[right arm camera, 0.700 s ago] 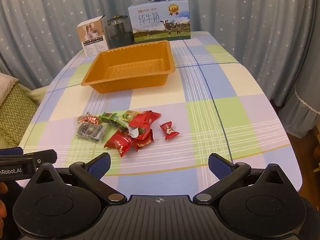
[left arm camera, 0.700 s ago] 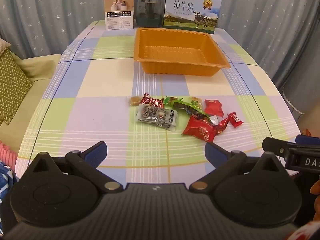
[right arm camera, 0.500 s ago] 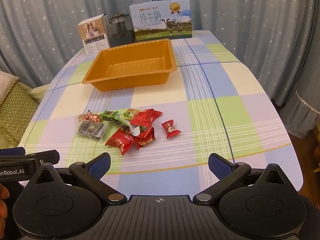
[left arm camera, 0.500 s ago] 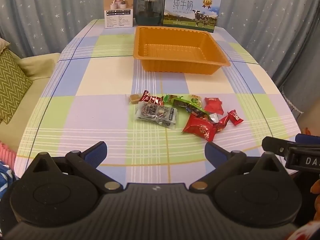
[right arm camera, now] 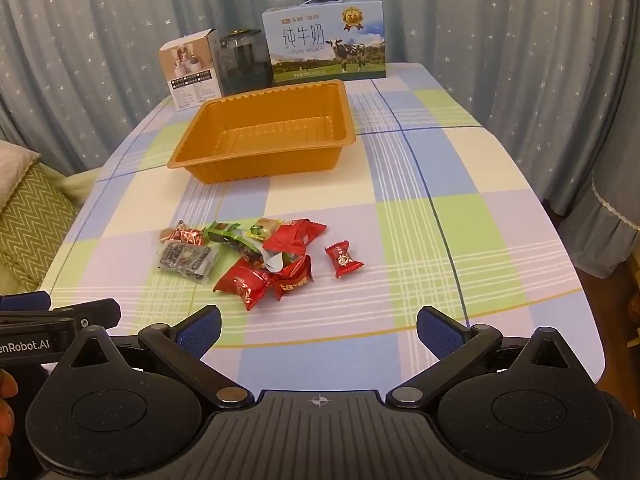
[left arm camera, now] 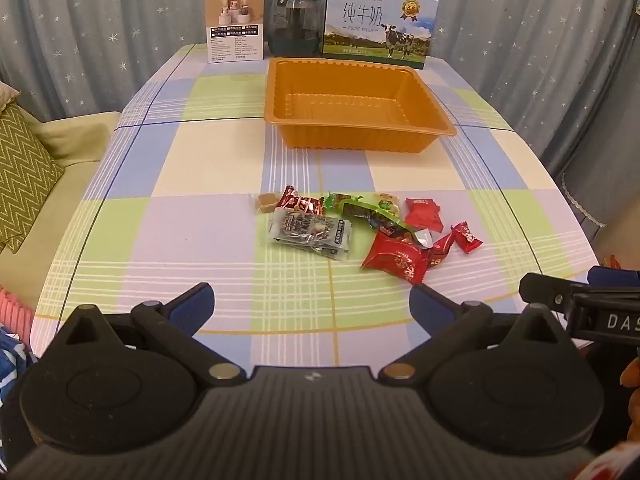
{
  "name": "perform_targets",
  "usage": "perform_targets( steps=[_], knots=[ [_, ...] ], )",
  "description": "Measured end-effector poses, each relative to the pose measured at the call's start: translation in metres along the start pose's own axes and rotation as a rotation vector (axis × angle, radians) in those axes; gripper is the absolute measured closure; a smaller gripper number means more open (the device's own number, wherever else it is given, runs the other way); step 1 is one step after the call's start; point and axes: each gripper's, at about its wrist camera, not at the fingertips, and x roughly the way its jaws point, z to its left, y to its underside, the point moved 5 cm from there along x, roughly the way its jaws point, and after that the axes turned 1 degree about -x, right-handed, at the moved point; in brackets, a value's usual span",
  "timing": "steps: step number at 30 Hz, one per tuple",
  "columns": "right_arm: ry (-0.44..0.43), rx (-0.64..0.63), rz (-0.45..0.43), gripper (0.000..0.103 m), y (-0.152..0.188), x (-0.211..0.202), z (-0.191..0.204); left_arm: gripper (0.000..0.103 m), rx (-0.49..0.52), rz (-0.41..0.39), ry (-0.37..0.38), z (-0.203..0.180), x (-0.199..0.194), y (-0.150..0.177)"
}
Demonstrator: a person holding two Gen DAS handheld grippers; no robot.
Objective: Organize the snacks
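A pile of several wrapped snacks lies mid-table: a grey packet (left arm camera: 310, 231) (right arm camera: 187, 258), red packets (left arm camera: 396, 257) (right arm camera: 244, 283), a small red candy (left arm camera: 466, 237) (right arm camera: 343, 259) at its right and green wrappers (left arm camera: 362, 208). An empty orange tray (left arm camera: 356, 142) (right arm camera: 260, 168) stands beyond the pile. My left gripper (left arm camera: 312, 306) is open and empty above the near table edge, short of the pile. My right gripper (right arm camera: 319, 330) is open and empty, also short of the pile. Each gripper's side shows in the other's view.
At the table's far edge stand a white product box (left arm camera: 235, 24), a dark jar (left arm camera: 295, 24) and a milk carton box (left arm camera: 378, 24). A sofa with a zigzag cushion (left arm camera: 20, 176) is to the left. Curtains hang behind and to the right.
Both grippers have moved slightly forward and lower toward the table; the snacks and tray sit a little larger in view. Both stay open and nothing on the table moved.
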Motion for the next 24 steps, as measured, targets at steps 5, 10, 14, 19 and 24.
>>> perform_targets(
  steps=[5,10,14,19,24],
  knots=[
    [0.004,0.001,-0.003,0.000,-0.0009,-0.0012,-0.0004,0.000,-0.001,0.001,0.002,-0.0014,0.0002,0.0002],
    [0.004,0.000,-0.004,0.000,-0.0002,-0.0002,-0.0008,0.000,-0.005,0.001,0.005,-0.0014,-0.0003,-0.0007],
    [0.004,0.000,-0.005,0.000,-0.0011,-0.0009,-0.0014,0.000,-0.006,0.000,0.008,-0.0021,-0.0005,-0.0013],
    [0.007,-0.002,-0.006,0.000,-0.0017,-0.0012,-0.0006,0.000,-0.008,0.000,0.009,-0.0021,-0.0009,-0.0019],
    [0.006,-0.002,-0.006,0.000,-0.0019,-0.0011,-0.0006,0.000,-0.009,-0.001,0.012,-0.0016,-0.0015,-0.0012]
  ],
)
